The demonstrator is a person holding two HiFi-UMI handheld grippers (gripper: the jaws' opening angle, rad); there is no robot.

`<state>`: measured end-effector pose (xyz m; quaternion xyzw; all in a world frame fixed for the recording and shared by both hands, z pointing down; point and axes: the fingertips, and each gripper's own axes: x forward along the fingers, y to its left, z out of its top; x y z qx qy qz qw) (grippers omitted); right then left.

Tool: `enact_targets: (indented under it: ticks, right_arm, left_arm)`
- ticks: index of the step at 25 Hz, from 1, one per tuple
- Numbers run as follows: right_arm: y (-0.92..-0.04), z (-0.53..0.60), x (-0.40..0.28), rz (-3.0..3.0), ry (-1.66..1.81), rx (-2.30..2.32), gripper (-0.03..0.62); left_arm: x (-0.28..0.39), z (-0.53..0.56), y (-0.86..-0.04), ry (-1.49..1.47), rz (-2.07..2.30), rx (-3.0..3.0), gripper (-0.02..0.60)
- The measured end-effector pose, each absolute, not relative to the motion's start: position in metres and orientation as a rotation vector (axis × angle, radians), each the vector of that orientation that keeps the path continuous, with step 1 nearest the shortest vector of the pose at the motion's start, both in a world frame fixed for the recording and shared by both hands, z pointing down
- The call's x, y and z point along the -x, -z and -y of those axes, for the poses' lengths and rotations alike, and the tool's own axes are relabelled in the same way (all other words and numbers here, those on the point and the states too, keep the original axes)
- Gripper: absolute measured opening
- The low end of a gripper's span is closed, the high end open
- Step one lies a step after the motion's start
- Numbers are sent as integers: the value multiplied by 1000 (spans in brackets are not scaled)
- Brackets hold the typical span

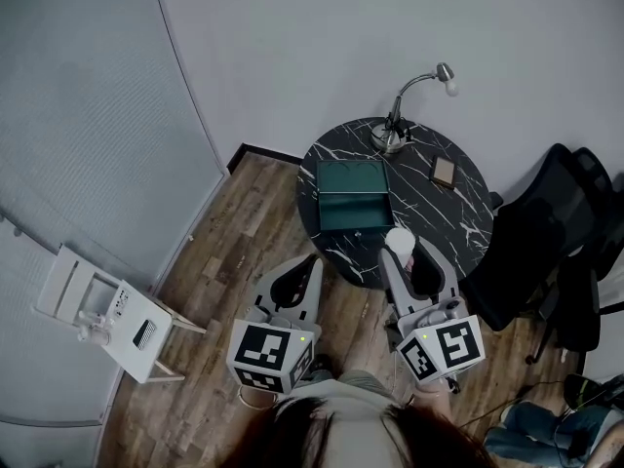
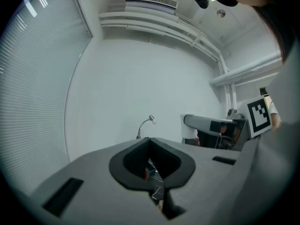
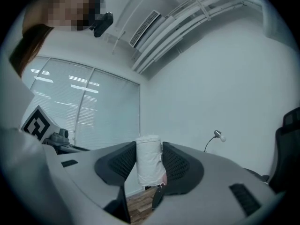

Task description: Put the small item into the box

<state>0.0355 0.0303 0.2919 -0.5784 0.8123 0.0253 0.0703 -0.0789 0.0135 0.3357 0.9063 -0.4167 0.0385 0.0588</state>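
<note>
— One container was on the desk (image 1: 458, 224), wasn't it?

— One, yes: a teal box (image 1: 353, 211) on the round, black, marble-patterned top, left of the middle as the head view had it. It stood open, with its lid raised at the far side.

— And what lay in it?

— All I could make out inside was teal lining. The view was too small and dim to say more.

— Where was the small item, then?

— Outside the box. It was a white roll (image 3: 149, 159), upright, clamped between the pads of the right tongs (image 1: 409, 258). The right gripper view showed both ribbed pads pressed against its sides, with the top of the roll standing above them. From the head view it showed over the near rim of the desk, just in front of the box's front wall and not over the opening.

— And the other tongs?

— The left tongs (image 1: 310, 261) were together at their tips, with nothing between them. A bit of the marble showed through the gap behind the tips. They were over the wooden floor (image 1: 244, 232), short of the desk, beside the right pair.

— Anything else on the desk?

— A gooseneck lamp (image 1: 395, 135) stood at the far edge, behind the box. A flat brown thing (image 1: 444, 172) lay to the box's right, apart from it. A black chair (image 1: 541, 247) stood at the desk's right side.
</note>
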Motion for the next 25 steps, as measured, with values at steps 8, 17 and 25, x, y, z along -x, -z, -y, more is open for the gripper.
enact_targets:
  ticks: [8, 17, 25]
  right_arm:
    - [-292, -24, -27, -2440, -70, 1759, 187]
    - [-294, -10, -30, -2444, -70, 1768, 187]
    - [-296, 11, -44, -2442, -60, 1772, 187]
  left_arm:
    - [84, -4, -332, -100, 1233, -2760, 8]
    - [79, 11, -334, -101, 1222, -2762, 8]
    - [63, 35, -335, -126, 1209, -2770, 8]
